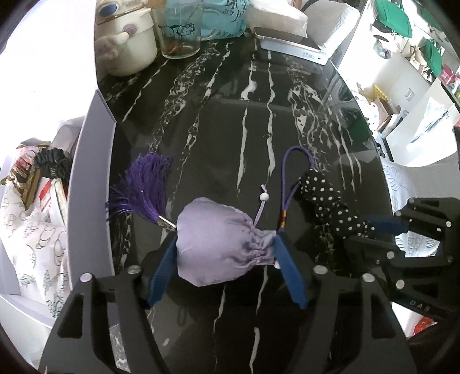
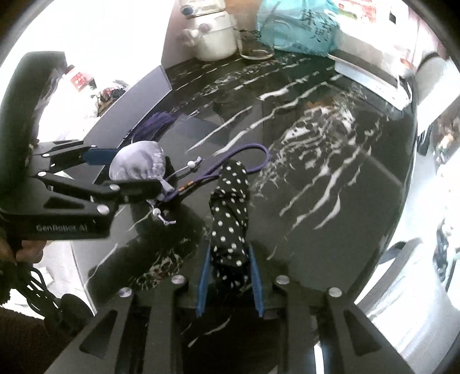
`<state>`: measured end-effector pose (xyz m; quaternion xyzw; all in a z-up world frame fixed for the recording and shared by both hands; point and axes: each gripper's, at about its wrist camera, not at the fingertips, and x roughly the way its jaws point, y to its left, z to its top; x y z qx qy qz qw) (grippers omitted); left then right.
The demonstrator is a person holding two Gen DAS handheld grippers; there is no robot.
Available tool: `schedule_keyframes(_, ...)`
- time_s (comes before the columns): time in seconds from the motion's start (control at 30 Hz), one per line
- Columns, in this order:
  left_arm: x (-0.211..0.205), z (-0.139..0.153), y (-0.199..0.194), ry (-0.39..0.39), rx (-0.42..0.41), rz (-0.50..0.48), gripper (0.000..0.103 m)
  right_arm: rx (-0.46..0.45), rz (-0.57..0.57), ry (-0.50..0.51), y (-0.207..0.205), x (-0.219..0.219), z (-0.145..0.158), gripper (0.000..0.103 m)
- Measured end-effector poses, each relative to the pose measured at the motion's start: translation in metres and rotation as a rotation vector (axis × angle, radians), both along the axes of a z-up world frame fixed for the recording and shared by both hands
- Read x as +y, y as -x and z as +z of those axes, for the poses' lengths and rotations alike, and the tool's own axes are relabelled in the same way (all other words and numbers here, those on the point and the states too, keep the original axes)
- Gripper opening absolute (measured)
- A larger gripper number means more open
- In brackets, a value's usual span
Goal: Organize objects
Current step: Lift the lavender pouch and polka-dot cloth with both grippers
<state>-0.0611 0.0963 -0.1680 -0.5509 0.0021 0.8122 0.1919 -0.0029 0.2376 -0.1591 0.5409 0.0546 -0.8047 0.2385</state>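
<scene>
A lilac drawstring pouch with a purple tassel and a purple cord loop lies on the black marble table. My left gripper straddles it. Its blue pads sit right at the pouch's sides without squeezing it. To the right lies a black cloth with white dots, its near end between the pads of my right gripper. In the right wrist view this dotted cloth runs forward from my right gripper, whose pads stand slightly apart. My left gripper frames the pouch at left.
A lilac box with packets and a black scrunchie stands along the table's left side. At the back are a white pot, a glass mug, a teal bag and a flat silver device. The table's rounded edge curves at right.
</scene>
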Motion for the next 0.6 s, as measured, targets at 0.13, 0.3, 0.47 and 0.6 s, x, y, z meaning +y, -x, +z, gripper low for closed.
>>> schedule_keyframes(0.13,0.005,-0.012,0.004,0.017,-0.007,-0.014,0.077,0.023,0.016,-0.019,0.006,-0.006,-0.001,0.046)
schedule_keyframes(0.3,0.012,-0.016,0.005,0.014,0.027,-0.042,0.087,0.084,0.048,-0.069,0.008,-0.015,-0.004,0.050)
schedule_keyframes(0.47,0.016,-0.019,0.002,0.020,0.054,-0.067,0.094,0.104,0.030,-0.058,0.008,-0.012,-0.005,0.050)
schedule_keyframes(0.6,0.015,-0.020,-0.001,0.009,0.081,-0.075,0.094,0.112,0.013,-0.032,0.009,-0.008,-0.005,0.047)
